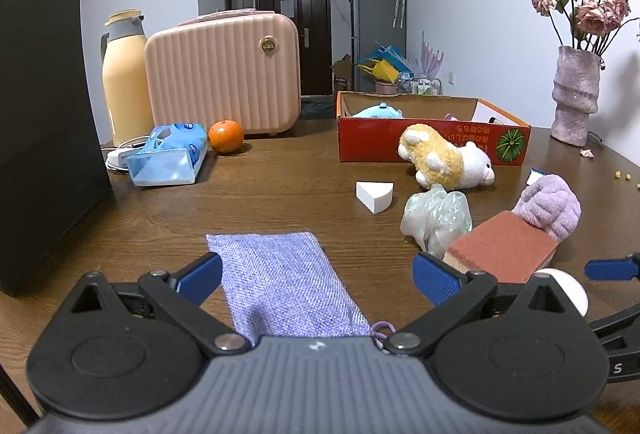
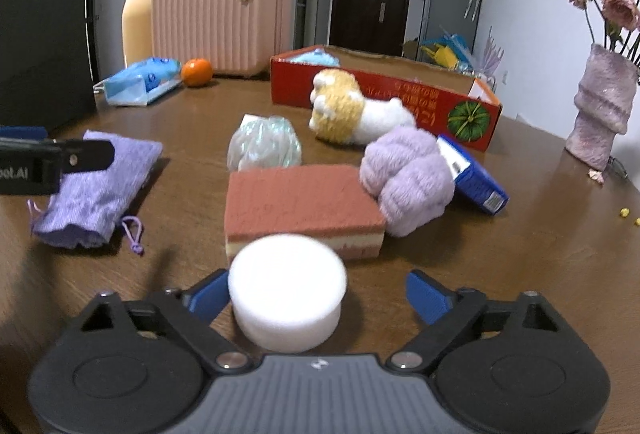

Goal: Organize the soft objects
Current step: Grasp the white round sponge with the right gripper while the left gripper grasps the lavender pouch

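Note:
My left gripper (image 1: 318, 280) is open, its jaws on either side of a lilac cloth pouch (image 1: 286, 288) lying flat on the table; the pouch also shows in the right wrist view (image 2: 100, 186). My right gripper (image 2: 318, 296) is open around a white round foam puck (image 2: 286, 292), not clamping it. Beyond lie a red-topped sponge (image 2: 300, 204), a purple knitted ball (image 2: 406, 180), a crumpled plastic bag (image 2: 264, 148), a yellow-and-white plush (image 2: 352, 112) and a white foam wedge (image 1: 374, 196). The red cardboard box (image 1: 432, 144) holds a blue plush (image 1: 378, 111).
A black paper bag (image 1: 44, 130) stands at the left. A pink case (image 1: 224, 72), a yellow thermos (image 1: 124, 74), a tissue pack (image 1: 170, 156) and an orange (image 1: 226, 136) are at the back. A blue carton (image 2: 472, 174) and a vase (image 2: 602, 112) are at the right.

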